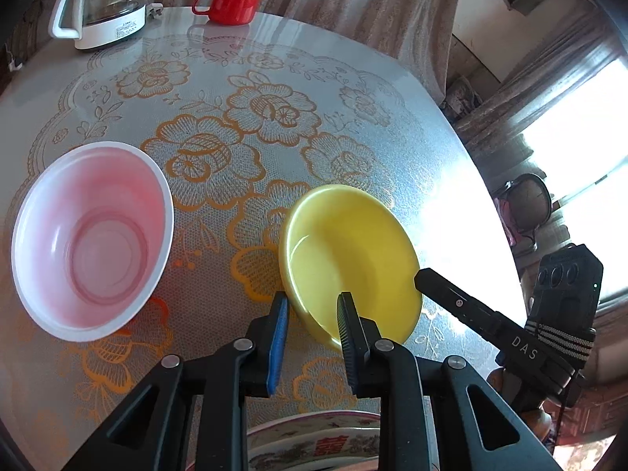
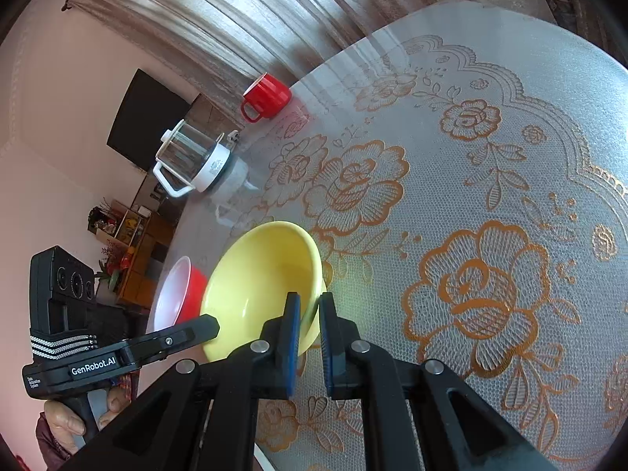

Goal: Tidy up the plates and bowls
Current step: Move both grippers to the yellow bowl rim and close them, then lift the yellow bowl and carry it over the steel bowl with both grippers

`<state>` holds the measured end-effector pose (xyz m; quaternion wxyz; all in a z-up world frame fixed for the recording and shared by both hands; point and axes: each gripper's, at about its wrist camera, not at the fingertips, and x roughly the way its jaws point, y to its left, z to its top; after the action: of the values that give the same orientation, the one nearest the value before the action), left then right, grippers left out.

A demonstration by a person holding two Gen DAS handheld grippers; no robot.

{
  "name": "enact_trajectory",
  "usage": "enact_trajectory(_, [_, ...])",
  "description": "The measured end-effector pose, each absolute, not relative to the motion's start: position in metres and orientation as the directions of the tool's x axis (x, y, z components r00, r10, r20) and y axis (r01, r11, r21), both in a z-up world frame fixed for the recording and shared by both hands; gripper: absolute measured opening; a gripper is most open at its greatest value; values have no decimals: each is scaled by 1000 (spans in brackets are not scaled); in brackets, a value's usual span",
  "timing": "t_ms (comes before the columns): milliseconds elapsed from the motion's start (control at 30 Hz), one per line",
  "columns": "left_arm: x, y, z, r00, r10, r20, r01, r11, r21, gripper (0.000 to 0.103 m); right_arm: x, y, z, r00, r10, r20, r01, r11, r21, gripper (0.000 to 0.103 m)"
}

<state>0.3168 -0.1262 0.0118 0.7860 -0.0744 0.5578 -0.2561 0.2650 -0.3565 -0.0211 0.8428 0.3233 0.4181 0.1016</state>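
Two grippers meet at one yellow bowl (image 1: pixel 349 259) on a round table (image 1: pixel 353 90) covered with a lace-patterned cloth of orange flowers. From the left wrist view, the left gripper (image 1: pixel 314 306) straddles the near rim of that bowl, one blue-padded finger outside the wall and the other inside; the jaws stand narrow, yet a gap shows on each side of the rim, so the pads do not seem to press on it, though the angle makes this hard to judge. From the right wrist view, the right gripper (image 2: pixel 310 306) has its fingers on either side of the bowl's rim on the opposite edge, drawn in tight, pinching the wall between its pads. The bowl looks tipped in that view, its far side raised. The right gripper's black body also reaches into the left view, its tip at the bowl's right edge.

A pink bowl (image 1: pixel 92 239) with a white rim sits upright to the left of the yellow one, near but apart from it. At the far edge of the table stand a red mug (image 1: pixel 231 2) and a glass kettle (image 1: pixel 102 4) with a white base and handle, well apart from the bowls. A patterned plate (image 1: pixel 314 439) shows at the bottom of the left view, under the gripper. A hand (image 2: pixel 74 420) grips the left tool's handle in the right view
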Motion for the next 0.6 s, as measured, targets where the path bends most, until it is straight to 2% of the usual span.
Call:
enact_trajectory(333, [277, -126, 34, 286, -507, -813, 378, 840, -390, 25, 226, -356, -3, 660, 436, -612, 80, 769, 635, 9])
enact_trajectory(600, [237, -120, 70, 347, -567, -747, 455, 799, -394, 25, 192, -354, 23, 710, 421, -564, 51, 769, 638, 9])
